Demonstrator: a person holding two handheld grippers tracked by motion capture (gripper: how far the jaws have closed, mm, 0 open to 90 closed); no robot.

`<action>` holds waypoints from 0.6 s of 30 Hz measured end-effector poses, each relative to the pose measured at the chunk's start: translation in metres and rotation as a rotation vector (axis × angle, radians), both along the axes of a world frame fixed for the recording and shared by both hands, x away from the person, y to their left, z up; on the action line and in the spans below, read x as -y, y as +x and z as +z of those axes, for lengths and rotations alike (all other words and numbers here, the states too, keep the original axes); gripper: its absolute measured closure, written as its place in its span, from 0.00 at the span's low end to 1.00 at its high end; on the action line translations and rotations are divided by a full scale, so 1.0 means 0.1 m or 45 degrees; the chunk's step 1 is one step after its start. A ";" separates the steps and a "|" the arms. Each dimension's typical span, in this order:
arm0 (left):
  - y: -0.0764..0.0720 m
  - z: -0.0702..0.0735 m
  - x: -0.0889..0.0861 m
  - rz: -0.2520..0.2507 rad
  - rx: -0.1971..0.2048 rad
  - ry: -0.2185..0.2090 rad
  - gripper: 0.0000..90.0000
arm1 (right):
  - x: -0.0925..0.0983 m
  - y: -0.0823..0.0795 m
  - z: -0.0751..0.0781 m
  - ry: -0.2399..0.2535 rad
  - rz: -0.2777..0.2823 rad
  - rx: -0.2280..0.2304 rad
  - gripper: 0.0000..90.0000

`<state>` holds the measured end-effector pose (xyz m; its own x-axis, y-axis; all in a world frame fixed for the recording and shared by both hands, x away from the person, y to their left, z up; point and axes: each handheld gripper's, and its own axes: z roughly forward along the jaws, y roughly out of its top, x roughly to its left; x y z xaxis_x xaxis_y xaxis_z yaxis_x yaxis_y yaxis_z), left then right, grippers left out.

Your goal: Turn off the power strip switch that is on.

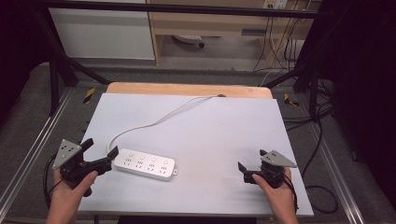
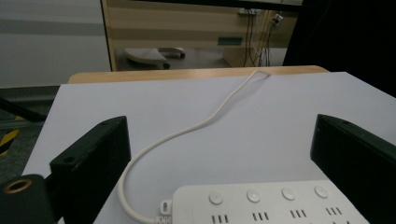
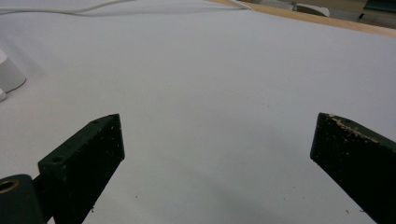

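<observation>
Near the front-left corner of the table (image 1: 196, 121) we hold our left gripper (image 1: 99, 152) with its jaws spread wide and nothing between them. It sits just beside the cord end of the white power strip (image 1: 145, 164), close but, as far as we can tell from the high view, not touching it. From the left gripper view the strip (image 2: 268, 203) lies just ahead of the jaws, its row of round buttons and the slots below them facing up.

We see the strip lying flat on the white sheet, left of the middle and nearer the front edge than the back. Its white cable (image 1: 154, 120) loops away from the left end and runs toward the back edge, where it drops out of sight.

Toward the front-right corner we hold our right gripper (image 1: 251, 160), well apart from the strip, jaws also wide and empty over bare surface.

We judge the work has barely begun: the strip is not gripped, lifted or turned, and no plug is in any socket. Closing on the strip and whatever handling follows is all left to do.
</observation>
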<state>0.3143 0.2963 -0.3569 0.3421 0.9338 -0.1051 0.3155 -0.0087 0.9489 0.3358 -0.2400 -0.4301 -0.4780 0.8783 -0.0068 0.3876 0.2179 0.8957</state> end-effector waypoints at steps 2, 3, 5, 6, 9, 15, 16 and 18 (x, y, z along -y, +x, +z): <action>0.06 0.03 0.00 0.001 -0.017 0.004 0.07 | 0.00 0.00 0.00 0.002 0.003 -0.003 0.04; 0.10 0.05 0.00 -0.008 -0.018 0.005 0.07 | -0.01 -0.01 0.00 0.002 0.004 -0.002 0.04; 0.16 0.09 0.00 -0.039 -0.022 -0.019 0.10 | -0.02 -0.01 0.00 -0.003 0.006 -0.004 0.03; 0.19 0.12 0.00 -0.049 -0.021 -0.036 0.11 | -0.02 -0.01 0.00 -0.001 0.005 -0.007 0.03; 0.28 0.16 0.04 -0.057 -0.019 -0.053 0.13 | -0.02 0.00 0.00 -0.001 0.005 -0.008 0.03; 0.35 0.11 0.10 -0.090 -0.008 -0.088 0.17 | -0.02 0.00 -0.02 0.002 0.006 -0.018 0.04; 0.35 0.10 0.10 -0.102 -0.010 -0.085 0.17 | -0.02 0.00 -0.02 0.002 0.005 -0.018 0.04; 0.34 0.07 0.12 -0.121 -0.009 -0.088 0.17 | -0.02 0.00 -0.02 0.006 -0.001 -0.020 0.04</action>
<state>0.3480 0.2845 -0.3495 0.4275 0.8878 -0.1707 0.3229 0.0264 0.9461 0.3363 -0.2385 -0.4318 -0.4776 0.8786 0.0047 0.4020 0.2138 0.8903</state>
